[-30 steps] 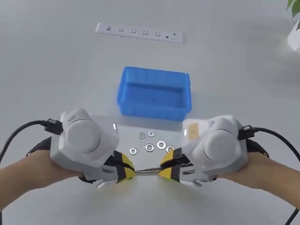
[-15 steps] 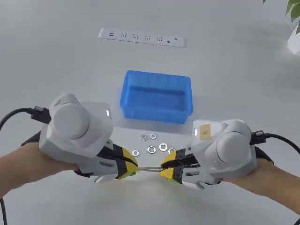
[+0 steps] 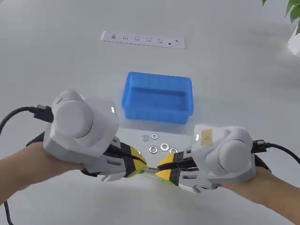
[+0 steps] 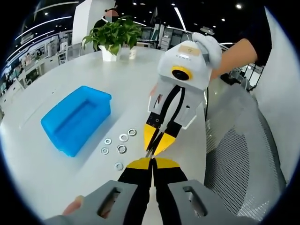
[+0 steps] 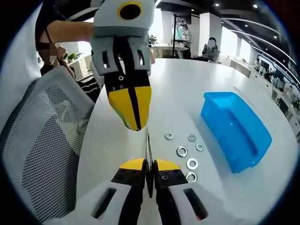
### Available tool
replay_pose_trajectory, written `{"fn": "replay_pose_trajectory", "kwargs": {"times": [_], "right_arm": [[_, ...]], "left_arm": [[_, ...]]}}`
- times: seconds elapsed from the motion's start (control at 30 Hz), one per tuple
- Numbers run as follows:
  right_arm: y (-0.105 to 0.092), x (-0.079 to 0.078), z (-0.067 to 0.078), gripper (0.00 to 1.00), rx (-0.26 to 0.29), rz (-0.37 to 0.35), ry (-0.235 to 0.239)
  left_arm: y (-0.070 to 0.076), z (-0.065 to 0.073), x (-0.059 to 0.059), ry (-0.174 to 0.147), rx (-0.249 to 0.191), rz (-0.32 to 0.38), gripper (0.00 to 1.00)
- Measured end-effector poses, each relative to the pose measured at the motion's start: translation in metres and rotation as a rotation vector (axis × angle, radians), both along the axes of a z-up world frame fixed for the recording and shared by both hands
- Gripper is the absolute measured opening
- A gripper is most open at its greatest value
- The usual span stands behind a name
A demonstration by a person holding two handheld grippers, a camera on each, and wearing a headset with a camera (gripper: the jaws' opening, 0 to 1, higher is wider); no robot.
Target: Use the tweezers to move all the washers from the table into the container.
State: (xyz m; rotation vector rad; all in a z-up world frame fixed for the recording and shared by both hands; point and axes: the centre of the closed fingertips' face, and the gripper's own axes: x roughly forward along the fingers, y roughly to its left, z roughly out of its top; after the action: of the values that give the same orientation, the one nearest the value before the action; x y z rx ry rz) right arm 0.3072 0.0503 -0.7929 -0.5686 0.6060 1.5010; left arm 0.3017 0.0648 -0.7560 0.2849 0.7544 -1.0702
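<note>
White table (image 3: 56, 56) bearing power strip (image 3: 144, 40); potted plant (image 4: 112, 35) standing far; mesh chair (image 5: 51, 140) sitting beside; ceiling lights (image 4: 239, 6) glowing.

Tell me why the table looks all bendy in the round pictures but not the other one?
Left gripper view: the fisheye lens curves the table. Right gripper view: same bulge, the blue container looks slanted. Head view: ordinary lens, the power strip looks straight.

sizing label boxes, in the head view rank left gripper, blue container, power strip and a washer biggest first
1. left gripper, though it sits nearest the camera, so its lead over the container is unsure
2. blue container
3. power strip
4. washer
</note>
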Motion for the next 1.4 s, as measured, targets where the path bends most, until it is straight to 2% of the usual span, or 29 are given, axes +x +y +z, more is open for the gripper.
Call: {"fn": "replay_pose_trajectory", "kwargs": {"times": [0.03, 0.13, 0.17, 0.2, 0.23, 0.33, 0.37, 0.43, 0.53, 0.57, 0.6, 0.7, 0.8, 0.83, 0.97, 1.1, 1.2, 1.27, 1.4], "right_arm": [[0.000, 0.000, 0.000, 0.08, -0.002, 0.006, -0.004], [0.001, -0.001, 0.000, 0.08, -0.009, 0.018, -0.001], [0.001, -0.001, 0.000, 0.08, -0.013, 0.022, -0.002], [0.000, -0.001, -0.001, 0.08, -0.020, 0.028, -0.006], [0.000, -0.001, -0.001, 0.08, -0.024, 0.030, -0.008], [-0.001, 0.000, -0.001, 0.08, -0.025, 0.030, -0.008], [-0.001, 0.000, -0.001, 0.08, -0.027, 0.028, -0.008], [0.000, 0.000, -0.001, 0.08, -0.028, 0.027, -0.010], [0.001, 0.000, 0.000, 0.08, -0.026, 0.029, -0.006], [0.001, -0.001, 0.000, 0.08, -0.027, 0.034, -0.007], [0.001, -0.002, 0.000, 0.08, -0.029, 0.038, -0.010], [0.001, 0.000, 0.001, 0.08, -0.035, 0.040, -0.023], [-0.001, 0.003, 0.001, 0.08, -0.047, 0.050, -0.039], [-0.001, 0.002, 0.001, 0.08, -0.048, 0.052, -0.033], [-0.001, -0.002, -0.001, 0.08, -0.062, 0.080, -0.044], [-0.004, -0.008, -0.005, 0.08, -0.077, 0.103, -0.055], [-0.004, -0.007, -0.003, 0.08, -0.068, 0.096, -0.047], [-0.003, -0.008, -0.001, 0.08, -0.063, 0.112, -0.056], [-0.002, -0.009, 0.002, 0.08, -0.062, 0.132, -0.068]], "left_arm": [[0.004, -0.005, 0.001, -0.008, 0.023, 0.001, 0.04], [0.009, -0.016, 0.002, -0.005, 0.046, 0.001, 0.05], [0.011, -0.020, 0.003, -0.009, 0.066, -0.007, 0.05], [0.017, -0.027, 0.004, -0.015, 0.108, -0.019, 0.06], [0.019, -0.030, 0.006, -0.028, 0.121, -0.020, 0.09], [0.019, -0.036, 0.005, -0.013, 0.124, -0.044, 0.15], [0.019, -0.037, 0.005, -0.017, 0.131, -0.052, 0.16], [0.021, -0.044, 0.006, -0.023, 0.169, -0.075, 0.16], [0.020, -0.050, 0.007, -0.025, 0.188, -0.099, 0.16], [0.015, -0.048, 0.011, -0.056, 0.168, -0.114, 0.15], [0.016, -0.051, 0.010, -0.032, 0.177, -0.107, 0.14], [0.009, -0.050, 0.008, -0.038, 0.167, -0.150, 0.10], [0.005, -0.050, 0.001, -0.038, 0.185, -0.215, 0.06], [0.006, -0.050, 0.004, -0.075, 0.209, -0.220, 0.06], [0.005, -0.049, -0.001, -0.057, 0.204, -0.209, 0.06], [0.003, -0.040, -0.007, -0.043, 0.182, -0.213, 0.06], [0.002, -0.032, -0.007, -0.066, 0.177, -0.220, 0.05], [0.002, -0.028, -0.008, -0.056, 0.167, -0.219, 0.05], [0.001, -0.020, -0.009, -0.066, 0.165, -0.236, 0.05]]}}
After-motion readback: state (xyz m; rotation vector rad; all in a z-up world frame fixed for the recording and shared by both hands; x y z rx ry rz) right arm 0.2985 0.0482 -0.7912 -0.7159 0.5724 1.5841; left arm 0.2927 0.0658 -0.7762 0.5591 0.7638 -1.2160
